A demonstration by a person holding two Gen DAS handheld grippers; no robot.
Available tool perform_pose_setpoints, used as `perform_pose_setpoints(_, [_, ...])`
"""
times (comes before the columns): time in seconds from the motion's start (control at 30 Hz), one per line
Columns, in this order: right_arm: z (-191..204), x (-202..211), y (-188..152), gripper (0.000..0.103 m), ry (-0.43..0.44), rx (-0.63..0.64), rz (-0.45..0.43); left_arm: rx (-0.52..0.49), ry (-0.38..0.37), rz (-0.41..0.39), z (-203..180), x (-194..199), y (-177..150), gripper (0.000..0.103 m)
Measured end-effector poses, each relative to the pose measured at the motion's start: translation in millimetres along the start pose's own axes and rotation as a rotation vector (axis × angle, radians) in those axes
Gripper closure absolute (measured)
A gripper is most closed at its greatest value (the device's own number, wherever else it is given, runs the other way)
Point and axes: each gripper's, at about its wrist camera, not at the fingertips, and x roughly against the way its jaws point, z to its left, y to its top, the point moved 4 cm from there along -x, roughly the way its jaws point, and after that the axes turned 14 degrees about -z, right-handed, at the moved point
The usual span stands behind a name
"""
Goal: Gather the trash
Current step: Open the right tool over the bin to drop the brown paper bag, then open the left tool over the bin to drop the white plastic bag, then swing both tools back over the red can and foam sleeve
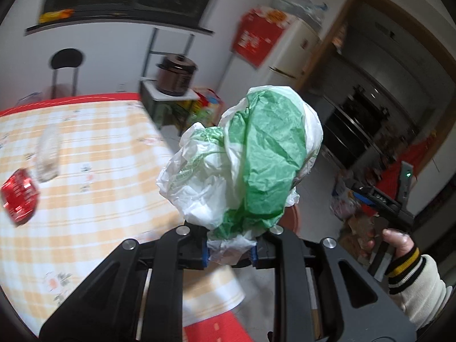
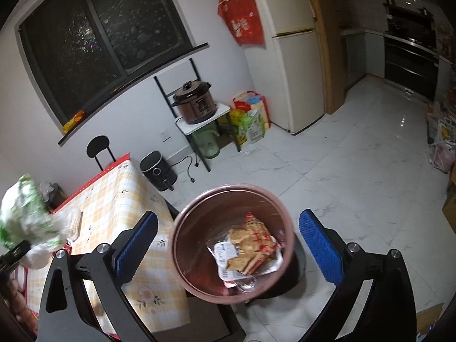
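Note:
My left gripper (image 1: 231, 252) is shut on a crumpled green and white plastic bag (image 1: 250, 154), held in the air past the table's corner; the bag also shows blurred at the left of the right wrist view (image 2: 25, 213). My right gripper (image 2: 228, 245) is open and empty, hanging over a pink trash bin (image 2: 182, 228) that stands on the floor beside the table. Wrappers (image 2: 250, 245) lie inside the bin. On the checked tablecloth (image 1: 99, 148) a red wrapper (image 1: 18, 196) and a clear crumpled wrapper (image 1: 47, 154) lie near the left.
A shelf with a brown cooker (image 2: 195, 101) stands against the wall, bags (image 2: 250, 119) and a fridge (image 2: 287, 51) to its right. A black air fryer (image 2: 158, 171) sits on the floor. A black chair (image 1: 67, 65) stands behind the table. Boxes and bags (image 2: 441, 148) line the right wall.

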Motion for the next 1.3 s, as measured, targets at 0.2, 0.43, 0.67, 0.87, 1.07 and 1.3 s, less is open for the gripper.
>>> perform_pose_setpoints(0.2, [-32.2,37.4,-3.3,0.005,-0.061,-0.035,-0.017,-0.05,-0.075,0.085,-43.4,-62.3,-10.7,0.08])
perform_pose_setpoints(0.43, [-76.9,76.1,-8.6,0.005,-0.154,-0.068,-0.032,-0.073,-0.124,0.154,-72.7,-121.9,-20.7,0.08])
perform_pose_setpoints(0.67, [-109.3,94.2,-11.8,0.005,-0.217,-0.102,-0.042,-0.078,-0.192,0.204,-101.4,-166.5,-26.4,0.052])
perform_pose_setpoints(0.87, [-109.1,92.8,-14.5,0.005,-0.207,-0.105,-0.039,-0.093,-0.198,0.181,-112.6,-179.1,-19.2,0.008])
perform_pose_setpoints(1.07, [-85.0,74.2,-11.5,0.005,-0.146,-0.087,-0.028,-0.083,-0.149,0.106,-91.3,-149.7,-2.5,0.008])
perform_pose_setpoints(1.3, [-38.4,42.6,-3.1,0.005,-0.046,-0.044,-0.016,-0.079,0.005,0.016,-37.7,-94.8,20.4,0.007])
